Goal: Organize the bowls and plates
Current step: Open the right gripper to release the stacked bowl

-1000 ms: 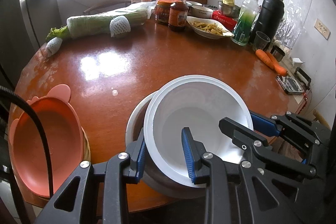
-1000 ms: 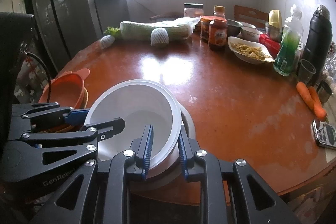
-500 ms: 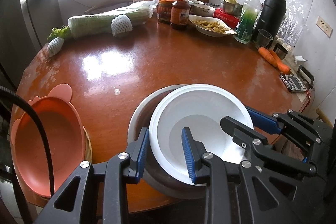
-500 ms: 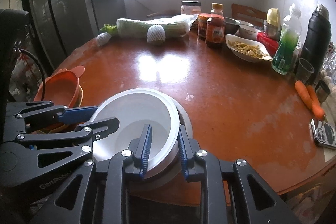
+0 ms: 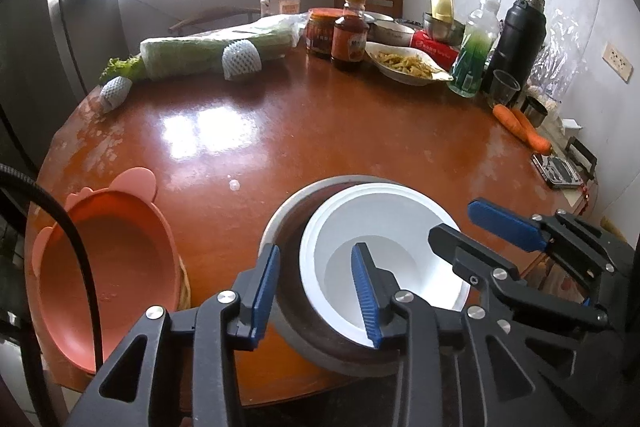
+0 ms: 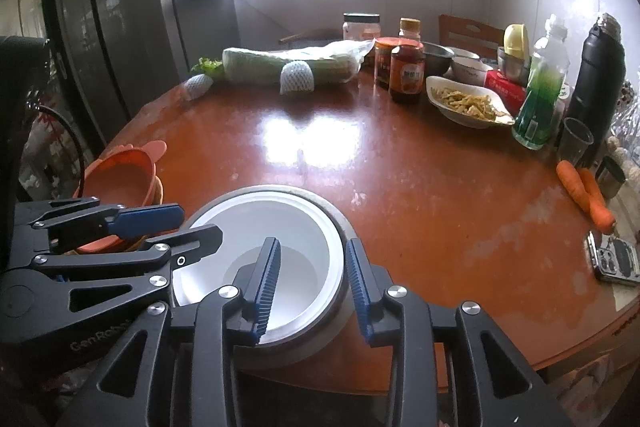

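A white bowl (image 5: 384, 223) (image 6: 280, 223) rests nested inside a grey bowl (image 5: 288, 219) (image 6: 304, 343) at the near edge of the round brown table (image 5: 320, 131). My left gripper (image 5: 316, 295) (image 6: 200, 223) straddles the bowls' left rims, one finger outside the grey bowl and one inside the white one. Its jaws are opening, and the pads stand off the walls. My right gripper (image 6: 312, 287) (image 5: 452, 219) straddles the right rims the same way, also opening. An orange eared bowl (image 5: 104, 267) (image 6: 120, 179) sits to the left on a yellowish one.
Across the far side stand a wrapped cabbage (image 5: 212, 51), a sauce bottle (image 5: 350, 35), a dish of food (image 5: 404, 67), a green bottle (image 5: 472, 63) and a black flask (image 5: 516, 39). Carrots (image 5: 520, 127) and a small device (image 5: 558, 171) lie near the right edge.
The white bowl has come down from a tilt into the grey bowl and sits level. Both grippers' jaws have widened off its rim.
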The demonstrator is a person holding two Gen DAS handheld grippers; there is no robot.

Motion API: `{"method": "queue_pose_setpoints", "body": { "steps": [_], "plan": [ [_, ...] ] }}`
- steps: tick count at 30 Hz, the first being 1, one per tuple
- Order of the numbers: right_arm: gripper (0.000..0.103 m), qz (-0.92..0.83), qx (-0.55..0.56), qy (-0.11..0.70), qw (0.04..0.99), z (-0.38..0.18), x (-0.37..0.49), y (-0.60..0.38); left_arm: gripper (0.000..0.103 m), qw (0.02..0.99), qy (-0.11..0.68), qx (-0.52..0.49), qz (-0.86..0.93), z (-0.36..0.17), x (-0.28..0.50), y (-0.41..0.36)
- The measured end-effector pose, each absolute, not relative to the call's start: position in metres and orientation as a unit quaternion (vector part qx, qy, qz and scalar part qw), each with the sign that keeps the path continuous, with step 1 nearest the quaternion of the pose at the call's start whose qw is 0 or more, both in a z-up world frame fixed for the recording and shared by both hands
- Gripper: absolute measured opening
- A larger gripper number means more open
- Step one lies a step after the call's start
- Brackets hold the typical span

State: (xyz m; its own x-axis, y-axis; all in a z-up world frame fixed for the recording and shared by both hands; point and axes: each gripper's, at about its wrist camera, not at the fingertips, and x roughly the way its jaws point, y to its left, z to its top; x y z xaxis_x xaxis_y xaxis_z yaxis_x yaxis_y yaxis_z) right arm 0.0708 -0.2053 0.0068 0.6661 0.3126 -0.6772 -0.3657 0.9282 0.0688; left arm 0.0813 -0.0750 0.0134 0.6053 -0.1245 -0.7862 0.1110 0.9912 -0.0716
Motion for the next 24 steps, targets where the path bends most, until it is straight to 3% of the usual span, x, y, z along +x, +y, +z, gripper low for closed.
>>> {"method": "queue_pose_setpoints", "body": {
  "steps": [5, 14, 24],
  "plan": [
    [0.049, 0.182, -0.031, 0.356, 0.916, 0.013, 0.070, -0.208, 0.039, 0.898, 0.436, -0.011, -0.063, 0.016, 0.079, -0.070],
    [0.055, 0.177, -0.033, 0.355, 0.917, 0.014, 0.069, -0.208, 0.051, 0.899, 0.432, -0.022, -0.062, 0.018, 0.076, -0.063],
    [0.062, 0.175, -0.037, 0.360, 0.916, 0.012, 0.072, -0.208, 0.058, 0.890, 0.450, -0.049, -0.062, 0.009, 0.078, -0.051]
  ]
}}
